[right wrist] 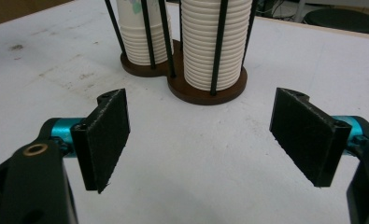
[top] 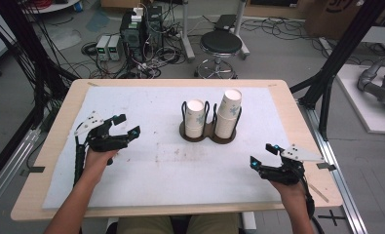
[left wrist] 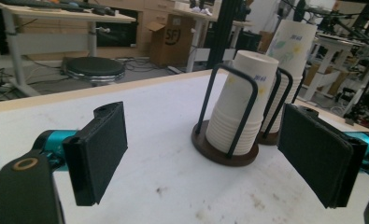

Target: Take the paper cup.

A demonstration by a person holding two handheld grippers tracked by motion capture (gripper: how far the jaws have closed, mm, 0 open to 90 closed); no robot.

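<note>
I hold the left claw (top: 126, 125) near the tabletop's (top: 53, 141) left edge, its jaws spread apart and holding nothing. My right claw (top: 262, 155) sits near the right edge toward the front, jaws likewise spread and bare. Between them, toward the far edge at the middle, I see a dark double cup holder (top: 208, 132) with wire hoops. It carries two stacks of paper cups: the shorter left stack (top: 195, 118) and the taller right stack (top: 228, 113). Both claws are well apart from the holder.
</note>
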